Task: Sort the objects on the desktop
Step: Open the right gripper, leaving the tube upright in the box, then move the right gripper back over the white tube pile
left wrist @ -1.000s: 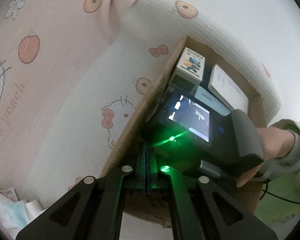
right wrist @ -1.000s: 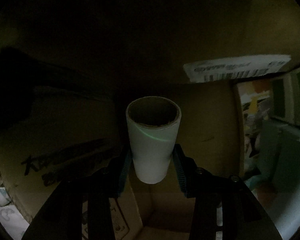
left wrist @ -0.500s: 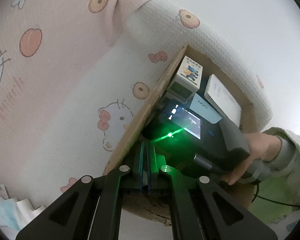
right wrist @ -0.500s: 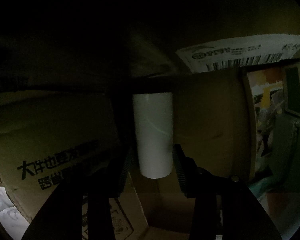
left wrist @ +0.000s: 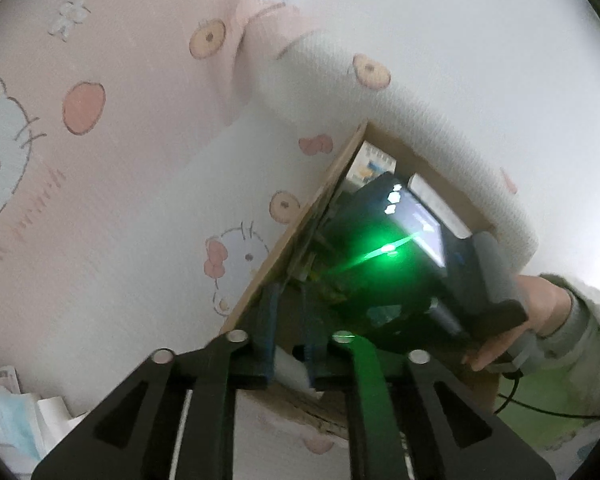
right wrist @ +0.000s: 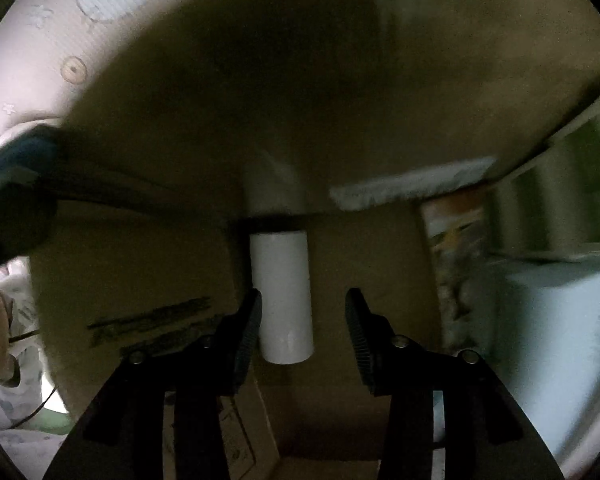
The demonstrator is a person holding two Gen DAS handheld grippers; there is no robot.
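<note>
A white cardboard tube [right wrist: 282, 296] rests inside a brown cardboard box [right wrist: 340, 80], its far end against the box wall. My right gripper [right wrist: 304, 300] hangs above it, open: the left pad is close to the tube and a clear gap shows at the right pad. In the left wrist view the box rim [left wrist: 300, 236] runs diagonally, and the black housing [left wrist: 400, 272] of the right tool fills the box, held by a hand [left wrist: 540, 304]. My left gripper [left wrist: 290, 292] hovers at the box's near corner. Its jaws are opening, a narrow gap apart, and I see nothing held between them.
Pink and white cartoon-print bedding [left wrist: 140, 160] surrounds the box. Papers [left wrist: 8, 412] lie at the lower left. Inside the box are a white shipping label [right wrist: 412, 184], a colourful carton [right wrist: 452, 240] and a pale blue box [right wrist: 560, 320] on the right.
My right gripper has lifted away from the tube, which it gripped a second ago; the tube stays down in the box. My left jaws have parted from shut, and that hand rose a little.
</note>
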